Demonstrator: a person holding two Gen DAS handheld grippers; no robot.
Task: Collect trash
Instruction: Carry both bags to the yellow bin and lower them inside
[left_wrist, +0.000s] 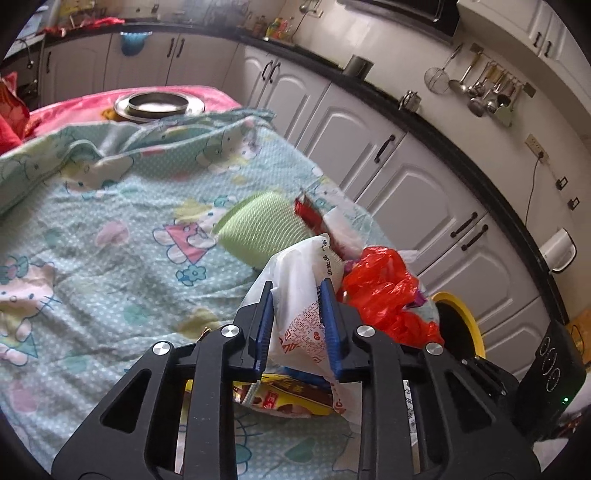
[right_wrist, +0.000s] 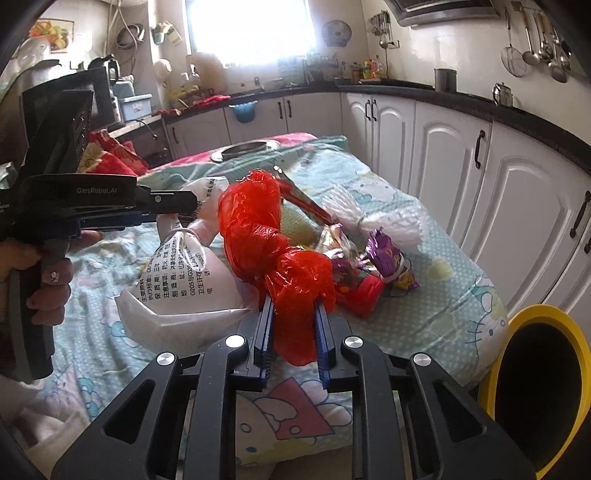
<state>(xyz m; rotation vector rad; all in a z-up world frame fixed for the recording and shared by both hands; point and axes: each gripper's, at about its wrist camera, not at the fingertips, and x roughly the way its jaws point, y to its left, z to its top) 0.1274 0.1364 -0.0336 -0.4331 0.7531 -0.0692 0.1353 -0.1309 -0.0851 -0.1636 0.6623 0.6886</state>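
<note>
— While the left gripper (left_wrist: 297, 314) is clamped on the white printed plastic bag (left_wrist: 301, 295), what has the right one got?

— The right gripper (right_wrist: 293, 325) is pinched onto the knotted red plastic bag (right_wrist: 273, 240), pads pressing its lower bunch. Both bags sit side by side over the cartoon-print sheet (left_wrist: 110, 229) that covers the bench.

— Where's the rest of the trash?

— Beyond the red bag: a purple snack wrapper (right_wrist: 384, 254), a small red wrapper (right_wrist: 364, 295) and a crumpled white bag (right_wrist: 384, 218), all lying on the sheet near the cabinet-side edge. A green ribbed roll (left_wrist: 262, 225) lies just behind the white bag. Under the left gripper there's a yellow-and-brown packet (left_wrist: 291, 400) flat on the sheet.

— And the bin?

— A yellow-rimmed bin (right_wrist: 535, 384) stands just off the sheet's edge, lower right in the right wrist view, mouth open and dark inside. A hand (right_wrist: 48, 284) grips the left gripper's handle.
</note>
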